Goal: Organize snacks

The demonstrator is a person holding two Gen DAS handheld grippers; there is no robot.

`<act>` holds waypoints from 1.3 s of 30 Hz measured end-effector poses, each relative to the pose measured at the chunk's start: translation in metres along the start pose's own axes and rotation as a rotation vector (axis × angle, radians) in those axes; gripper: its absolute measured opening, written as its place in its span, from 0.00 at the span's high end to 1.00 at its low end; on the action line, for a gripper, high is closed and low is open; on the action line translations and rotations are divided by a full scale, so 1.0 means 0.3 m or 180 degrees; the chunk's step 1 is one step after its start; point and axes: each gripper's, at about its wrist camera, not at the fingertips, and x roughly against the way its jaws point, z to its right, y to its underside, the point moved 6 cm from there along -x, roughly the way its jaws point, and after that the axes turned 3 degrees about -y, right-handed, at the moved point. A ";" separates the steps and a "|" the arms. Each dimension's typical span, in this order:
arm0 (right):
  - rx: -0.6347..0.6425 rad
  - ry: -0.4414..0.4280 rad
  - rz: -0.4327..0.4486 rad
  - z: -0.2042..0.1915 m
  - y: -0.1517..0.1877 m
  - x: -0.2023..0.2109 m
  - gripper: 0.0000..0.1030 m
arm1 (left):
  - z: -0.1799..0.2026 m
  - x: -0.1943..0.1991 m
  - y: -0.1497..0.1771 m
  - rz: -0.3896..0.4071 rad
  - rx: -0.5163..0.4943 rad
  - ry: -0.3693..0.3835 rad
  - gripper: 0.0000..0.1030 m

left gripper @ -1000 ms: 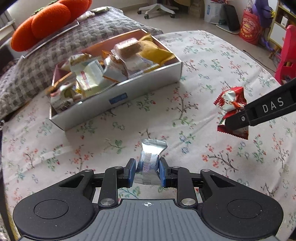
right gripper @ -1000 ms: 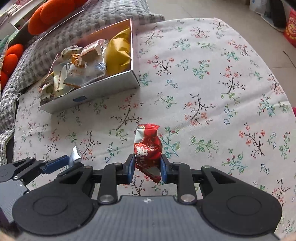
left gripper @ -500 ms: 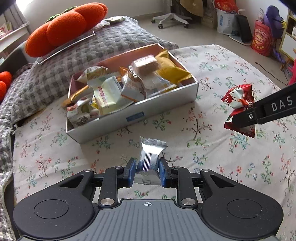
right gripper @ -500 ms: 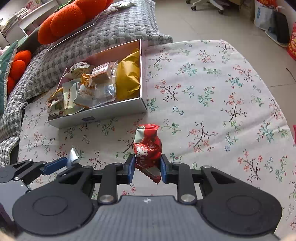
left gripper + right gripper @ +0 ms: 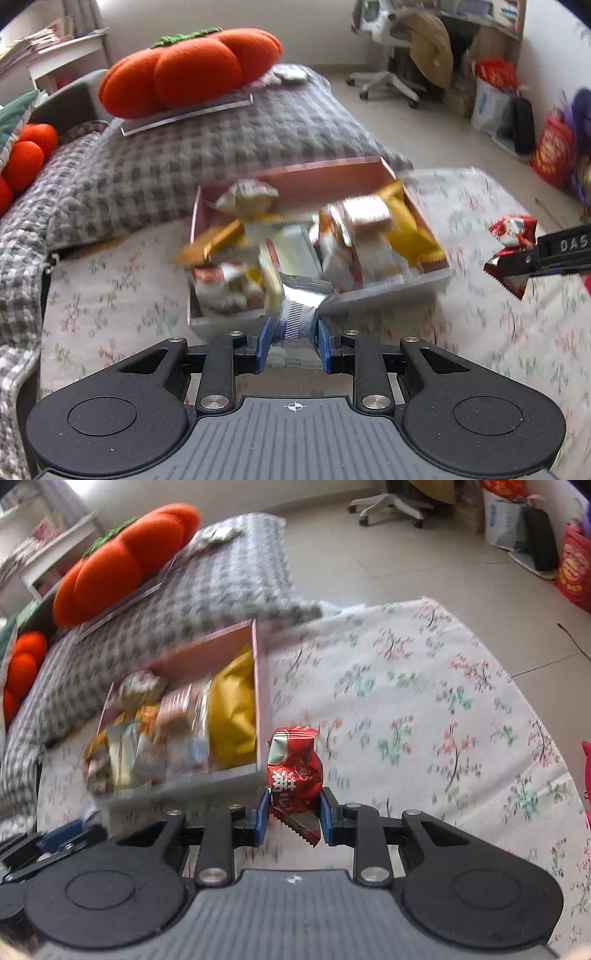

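My left gripper [image 5: 291, 341] is shut on a silver snack packet [image 5: 299, 310], held just before the near wall of the open snack box [image 5: 388, 291]. The box has a pink inside and holds several wrapped snacks. My right gripper [image 5: 293, 818] is shut on a red snack packet [image 5: 295, 775], held above the flowered cloth by the box's near right corner [image 5: 258, 768]. The red packet [image 5: 511, 240] and the right gripper's finger [image 5: 554, 251] also show at the right of the left wrist view. The left gripper's blue fingertip [image 5: 61, 836] shows at lower left of the right wrist view.
The box sits on a flowered cloth [image 5: 424, 701]. A grey checked cushion [image 5: 203, 147] with an orange pumpkin pillow [image 5: 184, 70] lies behind it. An office chair [image 5: 391, 44] and bags [image 5: 554, 147] stand on the floor beyond the right edge.
Both grippers have moved forward toward the box, each still holding its packet. The box is now much closer and the view has tilted up.
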 end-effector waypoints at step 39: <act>-0.0054 -0.0741 0.0559 -0.186 -0.152 0.023 0.60 | -0.167 -0.005 -0.231 0.0396 0.1037 0.0241 0.43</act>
